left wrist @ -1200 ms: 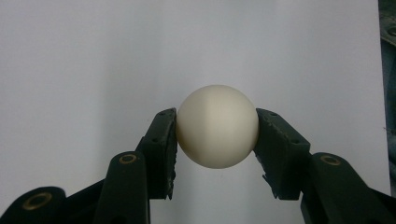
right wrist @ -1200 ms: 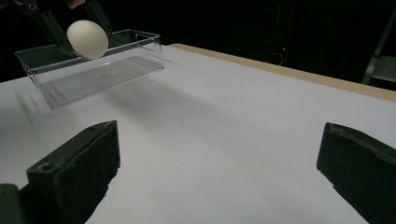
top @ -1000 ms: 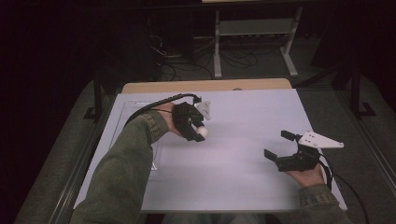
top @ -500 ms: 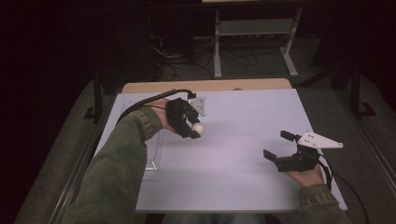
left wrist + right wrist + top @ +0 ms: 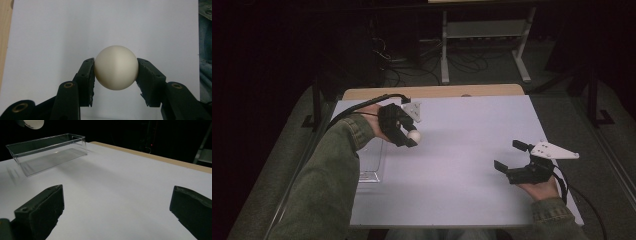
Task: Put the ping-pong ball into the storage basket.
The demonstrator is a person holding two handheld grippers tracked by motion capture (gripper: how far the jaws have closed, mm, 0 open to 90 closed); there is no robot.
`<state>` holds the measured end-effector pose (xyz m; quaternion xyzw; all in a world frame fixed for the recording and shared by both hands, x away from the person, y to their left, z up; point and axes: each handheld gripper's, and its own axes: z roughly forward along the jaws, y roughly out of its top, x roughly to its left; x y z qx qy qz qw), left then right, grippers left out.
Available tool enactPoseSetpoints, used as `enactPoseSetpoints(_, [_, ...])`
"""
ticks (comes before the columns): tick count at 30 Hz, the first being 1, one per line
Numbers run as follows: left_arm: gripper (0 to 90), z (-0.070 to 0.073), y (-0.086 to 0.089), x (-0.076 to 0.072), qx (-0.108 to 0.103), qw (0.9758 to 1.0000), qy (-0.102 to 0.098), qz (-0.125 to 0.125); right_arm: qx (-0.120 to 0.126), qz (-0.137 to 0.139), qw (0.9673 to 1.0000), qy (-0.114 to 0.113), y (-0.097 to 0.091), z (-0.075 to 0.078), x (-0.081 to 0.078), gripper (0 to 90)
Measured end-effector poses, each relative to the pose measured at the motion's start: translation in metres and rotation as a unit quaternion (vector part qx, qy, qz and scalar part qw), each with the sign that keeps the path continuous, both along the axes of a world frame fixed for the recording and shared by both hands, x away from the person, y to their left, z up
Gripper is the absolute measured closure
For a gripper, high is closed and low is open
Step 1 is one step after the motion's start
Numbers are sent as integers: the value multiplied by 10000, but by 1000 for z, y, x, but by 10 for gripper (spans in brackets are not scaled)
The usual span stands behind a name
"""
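Over the table's left half: ball [image 5: 116, 67] was held clear of the white table [image 5: 472, 165].
Left gripper [image 5: 408, 137]: clamped on ball.
Right gripper [image 5: 508, 161]: jaws apart, nothing held.
Clear box [image 5: 47, 151]: seen without contents.
Progress: pickup judged done; placing left.

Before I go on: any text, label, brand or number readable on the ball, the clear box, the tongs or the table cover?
None to read.
White ball in the left tongs: plain, no print.
Clear box: no label.
Right tongs: bare black pads.
White table cover: blank.
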<state>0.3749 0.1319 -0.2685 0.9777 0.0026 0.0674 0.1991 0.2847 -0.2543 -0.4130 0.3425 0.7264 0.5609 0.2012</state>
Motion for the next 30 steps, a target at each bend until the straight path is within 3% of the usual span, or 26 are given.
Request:
enactPoseSetpoints(13, [509,0,22,0,255,9995,75,152,-22,-26,10000,-9,-1,0,0,0])
enactPoseSetpoints(30, [509,-4,55,0,337,9984,144,433,-65,-23,10000,1,0,0,0,0])
